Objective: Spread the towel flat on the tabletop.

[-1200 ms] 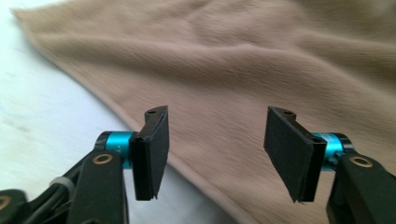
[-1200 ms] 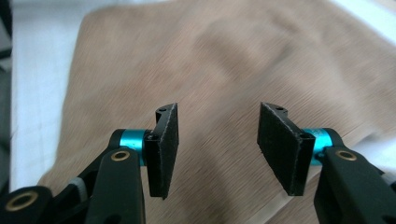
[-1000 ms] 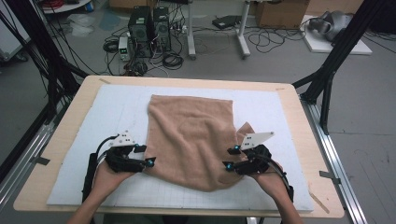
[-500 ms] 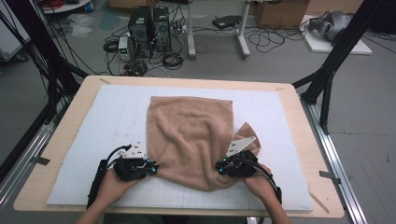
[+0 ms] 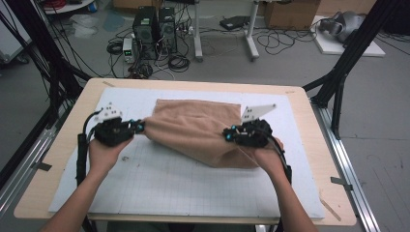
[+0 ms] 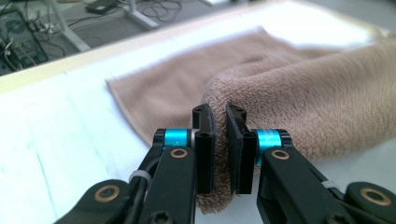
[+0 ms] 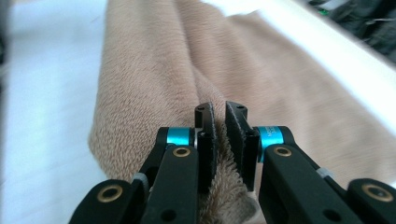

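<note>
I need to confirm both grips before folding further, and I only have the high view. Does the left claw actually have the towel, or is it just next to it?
Observer: The left claw is shut on the towel; in the left gripper view a fold of the towel's edge is pinched between its pads.
Operator: And the right one?
Observer: The right claw is shut on the towel too, with pile squeezed between the jaws in the right gripper view.
Operator: Is the far part lifted as well?
Observer: No, in the left gripper view the far part lies flat on the white mat.
</note>
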Demonstrator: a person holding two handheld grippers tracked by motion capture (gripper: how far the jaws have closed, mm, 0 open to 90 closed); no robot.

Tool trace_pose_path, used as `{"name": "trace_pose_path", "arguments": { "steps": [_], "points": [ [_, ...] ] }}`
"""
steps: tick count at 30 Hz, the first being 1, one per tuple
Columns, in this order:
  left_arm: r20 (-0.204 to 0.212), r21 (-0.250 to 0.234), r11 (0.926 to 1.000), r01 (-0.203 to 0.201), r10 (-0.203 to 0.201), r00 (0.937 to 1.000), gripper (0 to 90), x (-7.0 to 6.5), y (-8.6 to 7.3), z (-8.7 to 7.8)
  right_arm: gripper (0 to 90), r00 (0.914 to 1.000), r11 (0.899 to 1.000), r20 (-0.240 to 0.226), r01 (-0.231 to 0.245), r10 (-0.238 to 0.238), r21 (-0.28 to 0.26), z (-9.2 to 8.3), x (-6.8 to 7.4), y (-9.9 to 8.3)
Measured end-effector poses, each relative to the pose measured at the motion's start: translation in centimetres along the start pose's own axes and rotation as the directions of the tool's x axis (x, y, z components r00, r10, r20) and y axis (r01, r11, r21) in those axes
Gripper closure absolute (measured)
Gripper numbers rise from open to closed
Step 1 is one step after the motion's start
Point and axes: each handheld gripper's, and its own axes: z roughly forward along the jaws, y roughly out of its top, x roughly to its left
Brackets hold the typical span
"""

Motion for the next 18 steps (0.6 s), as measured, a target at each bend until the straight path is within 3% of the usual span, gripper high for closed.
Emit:
{"name": "trace_pose_path", "arguments": {
  "steps": [2,4,5,9,12,14,16,18],
  "points": [
    [-0.027,0.056,0.9982,0.021,-0.020,0.9994,81.8,1.0,0.9,2.3,82.8,0.9987,0.999,0.034,-0.039,0.038,0.015,1.1,-2.2,0.4],
    [-0.060,0.076,0.9966,0.031,-0.026,0.9978,81.5,1.6,1.1,4.3,82.7,0.9945,0.995,0.069,-0.082,0.079,0.051,2.4,-4.0,0.4],
    [-0.068,0.087,0.9944,0.059,-0.053,0.9962,81.3,1.9,1.0,5.3,82.7,0.9916,0.993,0.081,-0.106,0.101,0.060,3.1,-4.8,0.1],
    [-0.080,0.152,0.9804,0.124,-0.113,0.9903,70.8,2.7,-0.1,8.0,80.8,0.9734,0.971,0.120,-0.209,0.195,0.118,5.6,-7.1,-1.8],
    [-0.070,0.181,0.9772,0.112,-0.101,0.9925,57.9,2.9,-0.3,7.9,72.5,0.9654,0.964,0.126,-0.242,0.228,0.108,6.0,-7.7,-2.5],
    [-0.066,0.181,0.9809,0.072,-0.060,0.9960,53.3,2.8,0.0,7.1,66.6,0.9690,0.973,0.142,-0.216,0.202,0.084,5.4,-7.5,-2.3],
    [-0.054,0.149,0.9868,0.064,-0.057,0.9969,50.1,2.7,0.4,5.9,61.2,0.9693,0.976,0.144,-0.209,0.199,0.054,4.3,-7.3,-1.9],
    [-0.049,0.126,0.9916,0.030,-0.024,0.9985,49.1,2.4,0.8,4.7,60.9,0.9726,0.981,0.139,-0.192,0.186,0.028,3.1,-6.9,-1.6]
  ]
}}
